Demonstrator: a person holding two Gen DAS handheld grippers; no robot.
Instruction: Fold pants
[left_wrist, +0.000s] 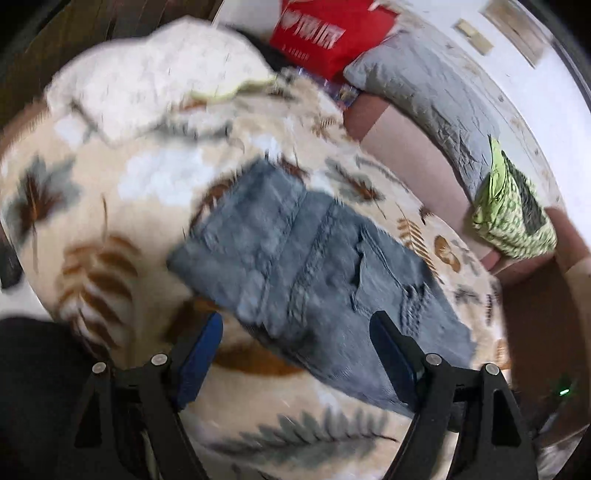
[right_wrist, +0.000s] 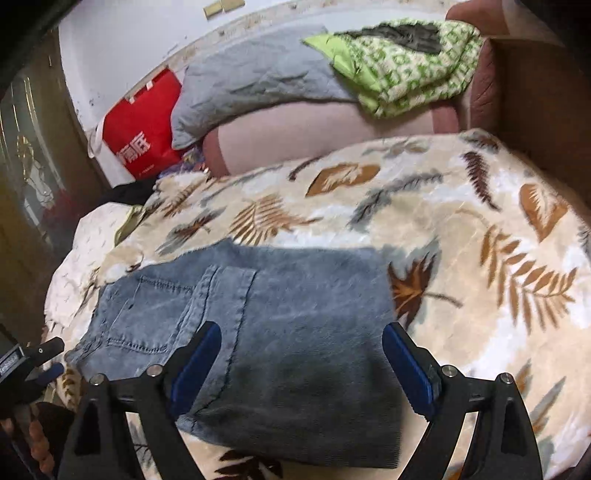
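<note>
A pair of blue denim pants (left_wrist: 295, 251) (right_wrist: 295, 295) lies folded into a compact rectangle on a cream blanket with a leaf print (left_wrist: 110, 192) (right_wrist: 461, 229). A back pocket shows on its left part in the right wrist view. My left gripper (left_wrist: 298, 319) hovers open over the near edge of the pants, with nothing between its blue pads. My right gripper (right_wrist: 302, 328) also stands open above the folded denim, and its pads are clear of the cloth. The picture from the left wrist is blurred by motion.
A red bag (right_wrist: 144, 129) (left_wrist: 332, 33), a grey pillow (right_wrist: 258, 74) (left_wrist: 424, 92) and a green patterned cloth (right_wrist: 406, 62) (left_wrist: 513, 210) lie along the wall behind. A white cloth (left_wrist: 147, 81) is bunched at the blanket's far left. A pink cushion (right_wrist: 314, 129) borders the blanket.
</note>
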